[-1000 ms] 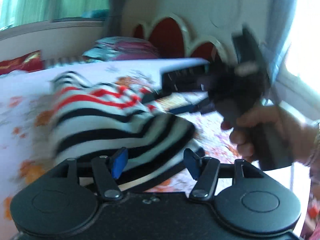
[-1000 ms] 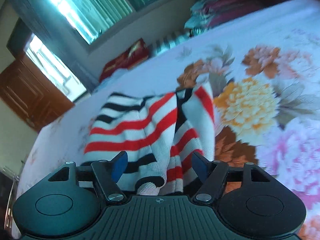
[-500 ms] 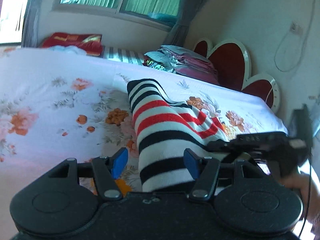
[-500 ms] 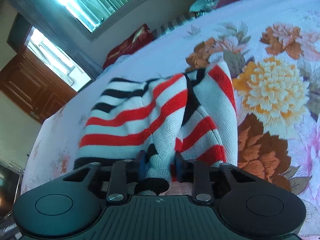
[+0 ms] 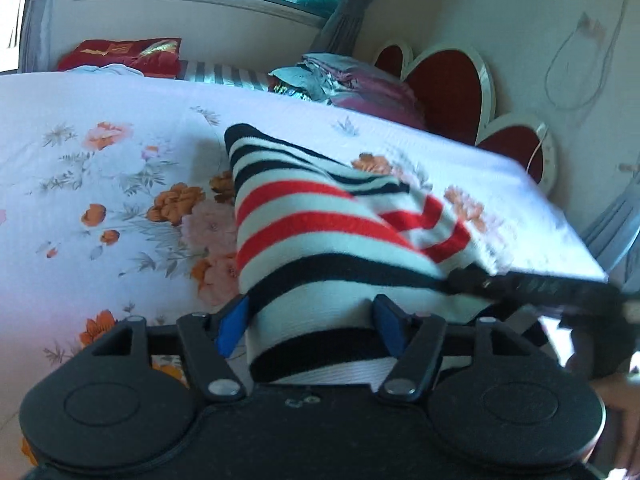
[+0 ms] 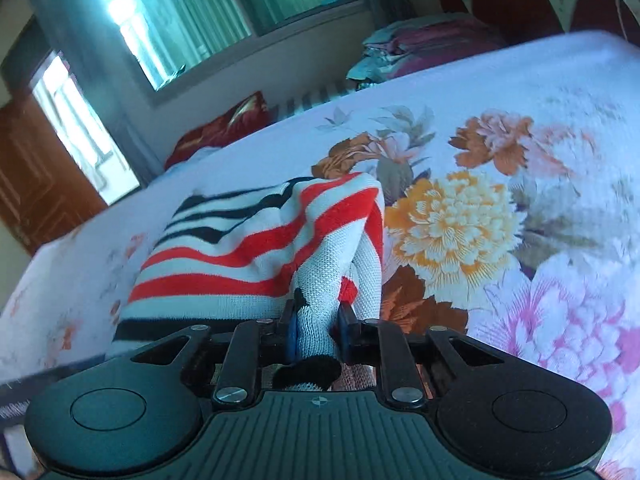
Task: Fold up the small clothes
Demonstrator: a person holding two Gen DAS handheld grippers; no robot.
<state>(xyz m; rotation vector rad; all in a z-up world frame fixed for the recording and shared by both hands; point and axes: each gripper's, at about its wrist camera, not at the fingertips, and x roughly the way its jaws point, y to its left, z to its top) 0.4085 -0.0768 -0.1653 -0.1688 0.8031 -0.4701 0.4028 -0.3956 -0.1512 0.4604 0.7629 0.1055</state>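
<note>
In the left wrist view we are finding the left gripper (image 5: 310, 326) with its jaws standing wide and opening further; the hem of the striped sweater (image 5: 320, 236) is lying between the blue pads (image 5: 231, 326), which are not pressing on it. The sweater, banded black, red and white, is stretching from the jaws toward 12 o'clock across the floral bedsheet (image 5: 100, 184). At 3 o'clock the right gripper (image 5: 532, 286) is reaching in at the garment's edge, though blur is hiding its fingertips. Folded bedding (image 5: 352, 84) and a red headboard (image 5: 448, 84) are sitting between 12 and 1 o'clock. In the right wrist view we are recording the right gripper (image 6: 318, 330) nearly closed, pinching a bunched white fold of the striped sweater (image 6: 256, 248) between its pads. The garment is rising off the floral bedsheet (image 6: 540, 92) and trailing toward 10 o'clock, with a red cushion (image 6: 224, 128) at 11 o'clock.
</note>
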